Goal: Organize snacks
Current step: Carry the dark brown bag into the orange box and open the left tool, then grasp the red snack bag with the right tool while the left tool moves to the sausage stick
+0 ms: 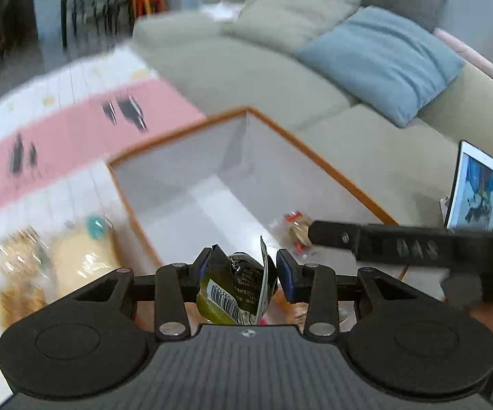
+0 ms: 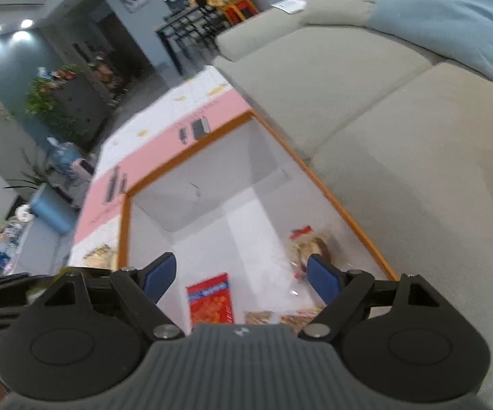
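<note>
My left gripper (image 1: 243, 266) is shut on a green and black snack packet (image 1: 236, 290) with a barcode, held over the near edge of a white storage box with an orange rim (image 1: 301, 143). My right gripper (image 2: 243, 275) is open and empty above the same box (image 2: 192, 152). Inside the box lie a red snack packet (image 2: 210, 299), a clear bag with a red seal (image 2: 306, 244) and two brownish packets at the near wall (image 2: 258, 317). The clear bag also shows in the left wrist view (image 1: 296, 229). The right gripper's black arm (image 1: 400, 242) crosses the left wrist view.
Clear bags of pastries (image 1: 55, 263) lie on the pink and white mat (image 1: 75, 136) left of the box. A beige sofa (image 1: 246, 78) with a blue cushion (image 1: 383, 61) stands behind it. A tablet (image 1: 475, 191) leans at the right. Plants (image 2: 48, 102) and a blue bin (image 2: 52, 208) stand far left.
</note>
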Tool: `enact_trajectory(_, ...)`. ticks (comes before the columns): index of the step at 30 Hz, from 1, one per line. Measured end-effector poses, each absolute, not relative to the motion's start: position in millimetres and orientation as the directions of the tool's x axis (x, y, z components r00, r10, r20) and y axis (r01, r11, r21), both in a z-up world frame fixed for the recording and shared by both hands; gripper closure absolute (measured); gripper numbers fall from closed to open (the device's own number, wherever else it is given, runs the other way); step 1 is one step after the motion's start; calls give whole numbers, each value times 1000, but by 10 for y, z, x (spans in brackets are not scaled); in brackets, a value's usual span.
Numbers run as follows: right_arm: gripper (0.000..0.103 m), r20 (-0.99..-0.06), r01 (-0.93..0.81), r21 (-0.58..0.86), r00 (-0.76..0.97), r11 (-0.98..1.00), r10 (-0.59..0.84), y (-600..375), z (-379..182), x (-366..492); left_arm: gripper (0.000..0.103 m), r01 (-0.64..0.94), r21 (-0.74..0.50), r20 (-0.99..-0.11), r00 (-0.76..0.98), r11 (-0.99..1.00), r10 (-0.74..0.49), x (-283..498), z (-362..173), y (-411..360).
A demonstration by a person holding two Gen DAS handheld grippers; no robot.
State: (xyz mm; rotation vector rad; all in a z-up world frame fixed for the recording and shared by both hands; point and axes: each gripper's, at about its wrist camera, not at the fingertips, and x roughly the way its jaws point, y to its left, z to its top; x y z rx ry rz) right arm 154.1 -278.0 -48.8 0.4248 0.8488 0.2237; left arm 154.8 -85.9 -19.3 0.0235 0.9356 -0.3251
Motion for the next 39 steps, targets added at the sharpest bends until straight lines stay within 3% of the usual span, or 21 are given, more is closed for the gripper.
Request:
enact_trajectory(5,27,-724,72,401,636,913,267,-2987,-527,1486,59,254,-181,-817,499,950,-290,1757,-417,-957)
enact_trajectory(12,22,-538,-29,571,742,821,400,-3297,-306,1284,58,197,-173,-864,440,965,-245,2043,-667,-1158)
enact_trajectory(16,22,-527,-43,592,735,805,427,-3249,-288,1283,57,199,-173,-872,425,965,-244,2098,-753,-1260)
enact_trajectory(20,22,-561,-25,564,722,825,405,-3195,-296,1314,38,210,-137,-885,413,968,-215,2114,-828,-1373)
enact_trajectory(23,22,-570,-13,571,714,821,408,-3213,-315,1326,28,279,-45,-860,477,959,-179,1975,-773,-1434)
enact_trajectory(30,22,-556,-23,580,720,814,415,-3209,-277,1283,28,247,25,-800,586,969,-129,1708,-470,-1195)
enact_trajectory(39,22,-508,-83,621,715,779,481,-2875,-271,1350,28,129,8,-706,703,992,-86,1394,148,-642)
